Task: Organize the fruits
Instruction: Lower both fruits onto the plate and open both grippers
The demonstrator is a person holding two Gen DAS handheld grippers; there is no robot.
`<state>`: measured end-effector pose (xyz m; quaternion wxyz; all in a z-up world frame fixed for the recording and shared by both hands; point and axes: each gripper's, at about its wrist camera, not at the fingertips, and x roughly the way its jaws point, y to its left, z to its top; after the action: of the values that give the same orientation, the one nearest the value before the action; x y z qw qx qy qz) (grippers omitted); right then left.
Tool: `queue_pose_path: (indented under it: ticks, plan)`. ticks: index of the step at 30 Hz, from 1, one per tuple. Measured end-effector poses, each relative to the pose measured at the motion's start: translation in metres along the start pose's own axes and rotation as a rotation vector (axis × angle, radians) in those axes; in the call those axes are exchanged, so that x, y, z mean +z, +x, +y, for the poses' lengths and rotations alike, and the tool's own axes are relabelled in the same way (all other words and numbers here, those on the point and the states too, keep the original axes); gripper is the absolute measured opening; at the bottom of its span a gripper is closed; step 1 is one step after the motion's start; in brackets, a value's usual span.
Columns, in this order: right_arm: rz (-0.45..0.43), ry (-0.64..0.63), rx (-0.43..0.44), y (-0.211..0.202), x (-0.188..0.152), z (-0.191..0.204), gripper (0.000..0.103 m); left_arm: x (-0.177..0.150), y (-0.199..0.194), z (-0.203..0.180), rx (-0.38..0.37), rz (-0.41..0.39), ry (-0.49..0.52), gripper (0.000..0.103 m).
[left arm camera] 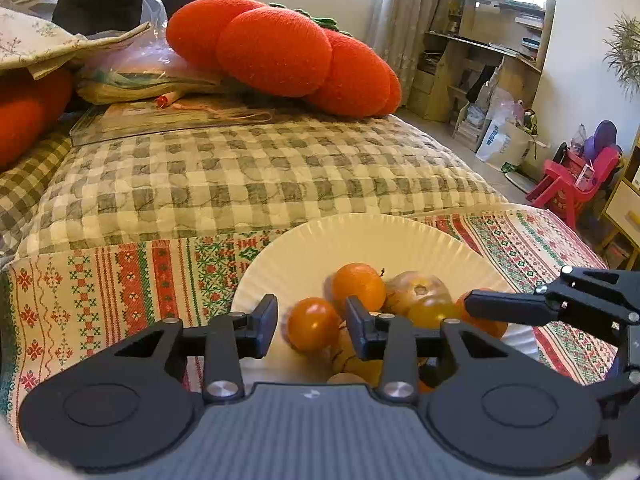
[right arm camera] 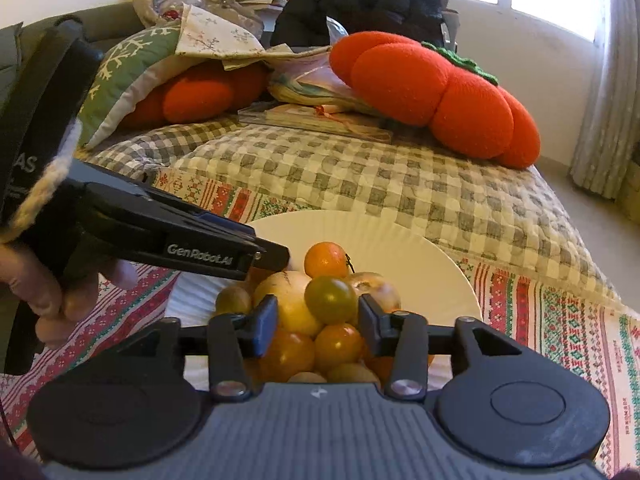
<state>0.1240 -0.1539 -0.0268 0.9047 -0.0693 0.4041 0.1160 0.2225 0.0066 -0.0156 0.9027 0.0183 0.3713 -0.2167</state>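
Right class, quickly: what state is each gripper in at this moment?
Left gripper: open, jaws either side of an orange tomato, not clamped.
Right gripper: open over the fruit pile, holding nothing.

- Setting: a lived-in home bedroom.
- Bed with checked quilt (left arm camera: 248, 184) and embroidered cloth (left arm camera: 120, 280).
- Tomato-shaped plush cushion (left arm camera: 280, 52).
- Curtained window (left arm camera: 404, 12), cluttered wooden shelves (left arm camera: 484, 60), child's red plastic chair (left arm camera: 568, 184).
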Motion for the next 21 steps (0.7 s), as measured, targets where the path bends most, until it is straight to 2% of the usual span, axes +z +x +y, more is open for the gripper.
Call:
queue_pose_path:
  ticks: [9, 15, 21]
  plan:
    - [-0.016, 0.015, -0.016, -0.015, 0.002, -0.001, 0.058, -0.003, -0.018, -0.012, 0.030, -0.011, 0.020, 0.055]
    - [-0.009, 0.051, -0.026, -0.028, -0.002, -0.002, 0.067, -0.010, -0.035, -0.019, 0.049, -0.010, 0.018, 0.067]
    - [-0.005, 0.073, -0.027, -0.045, -0.006, 0.000, 0.076, -0.015, -0.056, -0.027, 0.062, -0.012, 0.026, 0.073]
